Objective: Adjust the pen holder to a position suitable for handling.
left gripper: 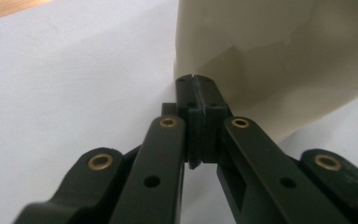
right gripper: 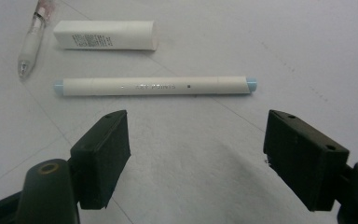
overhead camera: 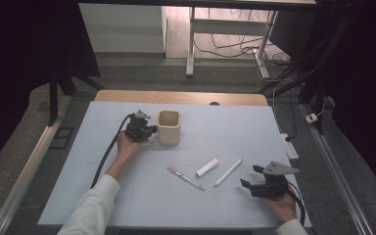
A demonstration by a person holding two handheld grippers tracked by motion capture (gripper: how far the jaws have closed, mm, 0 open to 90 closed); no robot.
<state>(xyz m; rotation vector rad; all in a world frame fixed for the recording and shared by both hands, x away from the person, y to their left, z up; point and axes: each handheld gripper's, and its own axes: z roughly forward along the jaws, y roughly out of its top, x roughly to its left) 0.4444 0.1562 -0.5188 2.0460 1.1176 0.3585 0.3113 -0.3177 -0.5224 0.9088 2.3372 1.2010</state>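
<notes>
We hold our left gripper point(overhead camera: 152, 131) with its jaws fully closed on nothing, tips resting against the side wall of the cream pen cup point(overhead camera: 169, 127), which stands upright toward the far left of the pale blue mat point(overhead camera: 235, 122). In the left gripper view the closed tips meet the cup's wall point(left gripper: 279, 56) low down, so we judge this hand is bracing the cup.

Our right gripper point(overhead camera: 252, 177) sits near the mat's front right with its jaws spread wide and empty. Just ahead of them, in the right gripper view, lies the white marker point(right gripper: 156, 86) with pale blue ends, crosswise to the jaws. Beyond it lie a short white tube point(right gripper: 106, 35) and a clear pen point(right gripper: 33, 39), each apart from the others.

To do the pickup well, we should bring the open jaws forward to straddle the marker near its middle, keep the pads low to the mat, and close squarely so it doesn't roll away or tip when lifted toward the cup.
</notes>
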